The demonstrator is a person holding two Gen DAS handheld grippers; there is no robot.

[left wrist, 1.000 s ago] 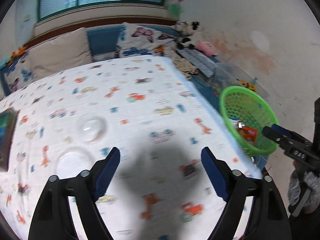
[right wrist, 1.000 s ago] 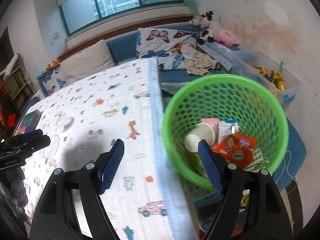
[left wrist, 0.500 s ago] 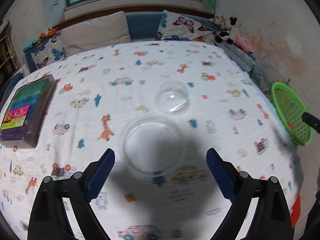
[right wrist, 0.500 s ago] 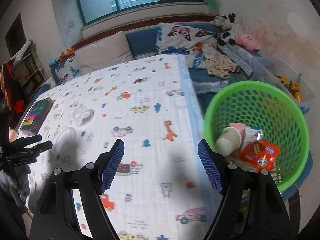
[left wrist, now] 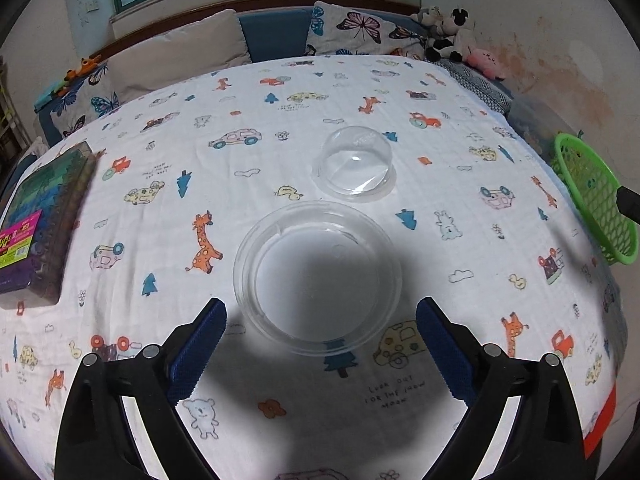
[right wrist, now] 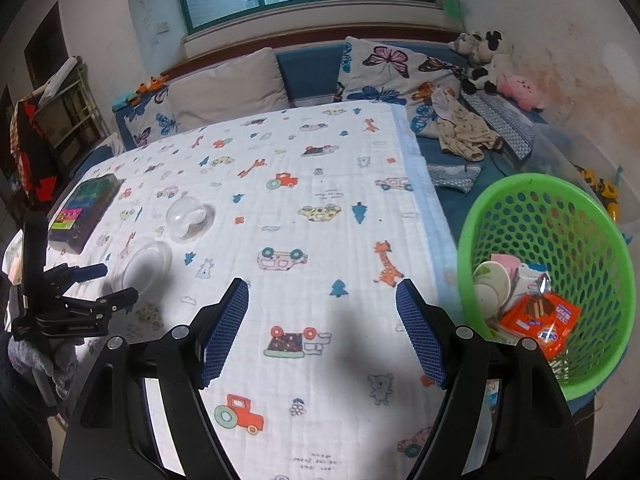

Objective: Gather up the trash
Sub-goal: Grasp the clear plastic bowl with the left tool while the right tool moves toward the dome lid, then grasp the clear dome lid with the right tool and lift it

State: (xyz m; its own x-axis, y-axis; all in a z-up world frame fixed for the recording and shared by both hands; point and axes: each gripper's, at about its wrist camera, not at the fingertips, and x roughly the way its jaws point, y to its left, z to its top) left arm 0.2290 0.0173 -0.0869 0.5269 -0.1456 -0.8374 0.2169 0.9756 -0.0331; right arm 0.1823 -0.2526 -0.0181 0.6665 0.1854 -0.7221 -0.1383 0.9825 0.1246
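Observation:
A clear plastic bowl [left wrist: 318,276] lies on the patterned tablecloth, just ahead of my open, empty left gripper [left wrist: 318,354]. A clear dome lid [left wrist: 356,164] lies beyond the bowl. Both show small in the right wrist view, bowl [right wrist: 142,266] and lid [right wrist: 190,220], with the left gripper [right wrist: 108,282] beside the bowl. My right gripper [right wrist: 322,332] is open and empty over the table's right part. The green trash basket [right wrist: 532,192] stands off the table's right edge and holds cups and an orange wrapper [right wrist: 540,320]; it also shows in the left wrist view [left wrist: 592,192].
A dark box with a pink label [left wrist: 36,224] lies at the table's left edge. Cushions [right wrist: 232,88], clothes [right wrist: 464,132] and plush toys [right wrist: 484,60] sit on the blue bench behind. A clear toy bin [right wrist: 576,160] stands behind the basket.
My left gripper has swung left from the basket side and closed in on the clear bowl. My right gripper has swung left, away from the basket, over the table. Both stayed open.

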